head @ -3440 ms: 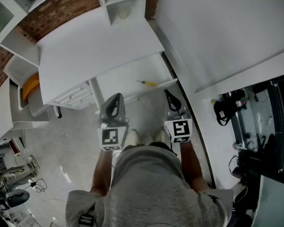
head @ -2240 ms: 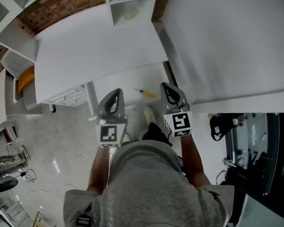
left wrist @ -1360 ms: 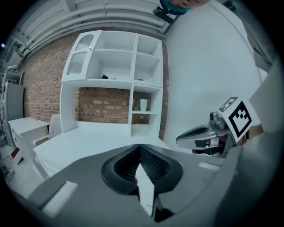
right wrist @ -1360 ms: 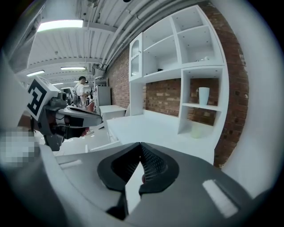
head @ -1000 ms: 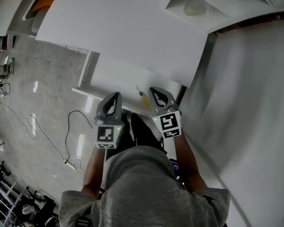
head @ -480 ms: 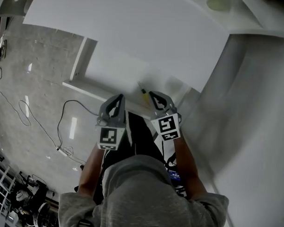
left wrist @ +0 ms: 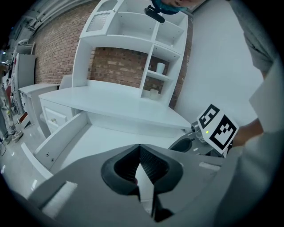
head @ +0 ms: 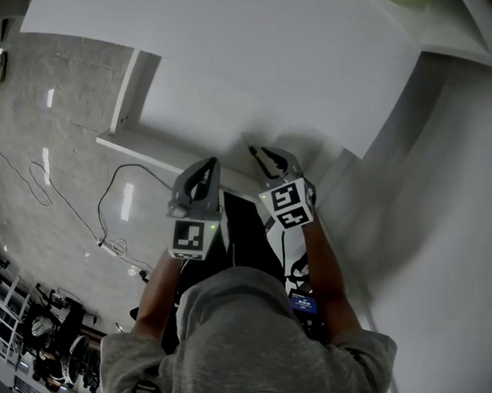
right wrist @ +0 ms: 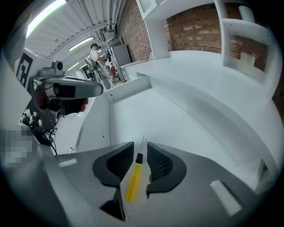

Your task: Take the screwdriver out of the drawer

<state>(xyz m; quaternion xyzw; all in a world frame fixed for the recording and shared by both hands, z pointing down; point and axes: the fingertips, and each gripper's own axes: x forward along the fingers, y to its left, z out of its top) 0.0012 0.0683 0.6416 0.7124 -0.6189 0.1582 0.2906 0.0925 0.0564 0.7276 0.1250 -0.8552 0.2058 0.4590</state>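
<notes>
Yellow handle, black collar, thin metal tip: the screwdriver [right wrist: 133,179] lies flat on the white floor of the open drawer [right wrist: 95,119], near the drawer's front edge and toward its right end. The right gripper [right wrist: 140,148] reaches down over it. Its jaws have just been opening. They stand apart, one on each side of the handle, with a small gap, so they do not squeeze it. The left gripper [left wrist: 140,148] hangs beside it, near the drawer's front edge, with its jaws pressed together and nothing in them. Past the drawer is the white desk top [left wrist: 124,104]. Farther back stand white shelves [left wrist: 133,26] with a cup [left wrist: 160,68], against a red brick wall [left wrist: 115,66].
</notes>
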